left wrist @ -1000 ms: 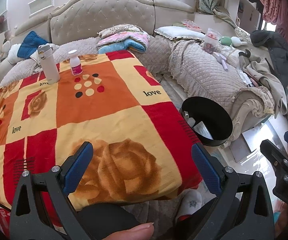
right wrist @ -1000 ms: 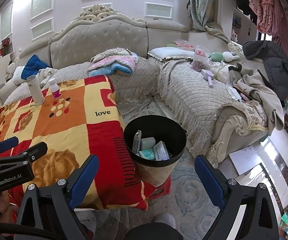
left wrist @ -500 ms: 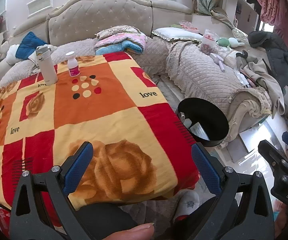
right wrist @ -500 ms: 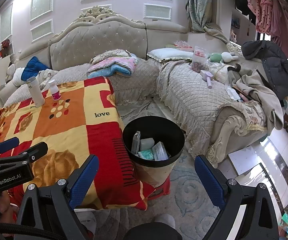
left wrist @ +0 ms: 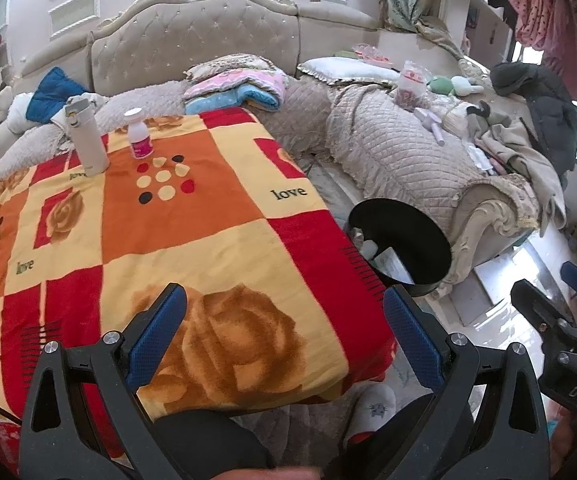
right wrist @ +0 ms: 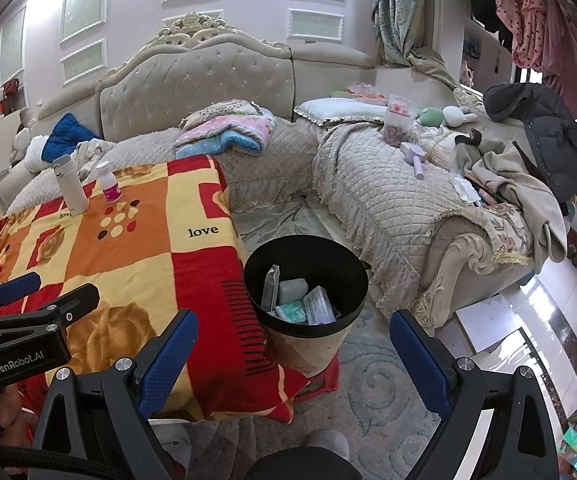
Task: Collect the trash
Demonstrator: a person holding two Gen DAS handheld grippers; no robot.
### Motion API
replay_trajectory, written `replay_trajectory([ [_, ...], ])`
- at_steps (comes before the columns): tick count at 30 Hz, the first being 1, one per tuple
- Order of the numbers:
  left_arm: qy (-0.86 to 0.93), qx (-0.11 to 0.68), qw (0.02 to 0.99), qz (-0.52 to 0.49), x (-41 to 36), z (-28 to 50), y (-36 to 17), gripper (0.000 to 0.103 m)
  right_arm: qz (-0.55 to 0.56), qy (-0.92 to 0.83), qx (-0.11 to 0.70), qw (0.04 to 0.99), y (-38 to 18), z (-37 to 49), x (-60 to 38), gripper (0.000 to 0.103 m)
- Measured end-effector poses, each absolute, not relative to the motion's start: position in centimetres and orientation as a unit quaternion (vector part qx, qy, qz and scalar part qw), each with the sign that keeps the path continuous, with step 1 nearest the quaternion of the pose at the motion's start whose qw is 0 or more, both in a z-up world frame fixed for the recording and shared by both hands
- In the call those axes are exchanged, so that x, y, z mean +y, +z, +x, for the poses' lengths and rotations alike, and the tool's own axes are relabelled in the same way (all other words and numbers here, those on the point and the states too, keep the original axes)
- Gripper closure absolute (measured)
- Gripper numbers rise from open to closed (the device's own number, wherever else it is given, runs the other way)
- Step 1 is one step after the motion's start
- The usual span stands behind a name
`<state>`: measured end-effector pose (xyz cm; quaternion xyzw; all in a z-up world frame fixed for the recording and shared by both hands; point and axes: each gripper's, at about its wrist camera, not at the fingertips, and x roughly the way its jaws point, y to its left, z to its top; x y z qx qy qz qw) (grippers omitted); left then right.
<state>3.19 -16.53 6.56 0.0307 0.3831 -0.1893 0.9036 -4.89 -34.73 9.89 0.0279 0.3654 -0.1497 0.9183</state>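
Both grippers spread wide, nothing held; probably light, stiff, slick (judging by size): small pink-labelled bottle [left wrist: 139, 134], best pinched around its body.

Left gripper [left wrist: 284, 334] was wide open, nothing between the blue pads [left wrist: 156, 336]. Jaws spread symmetrically, both black finger frames level with each other. A fingertip of the person's hand [left wrist: 288, 473] showed at the bottom edge, under the gripper body. Right gripper [right wrist: 294, 354] was also wide open and empty, blue pads [right wrist: 168, 360] far apart. In the right wrist view the left gripper sat off to the left at roughly the same height; in the left wrist view the right gripper sat at the right edge. The two were side by side, well apart, both pointing the same way.
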Motion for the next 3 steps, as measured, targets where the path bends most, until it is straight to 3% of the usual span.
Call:
replay_trajectory([
  [3, -0.194, 0.375, 0.906, 0.032, -16.61, 2.93, 6.47, 0.004, 0.029, -0.149, 0.365, 0.919, 10.05, -4.74, -34.56, 0.008],
])
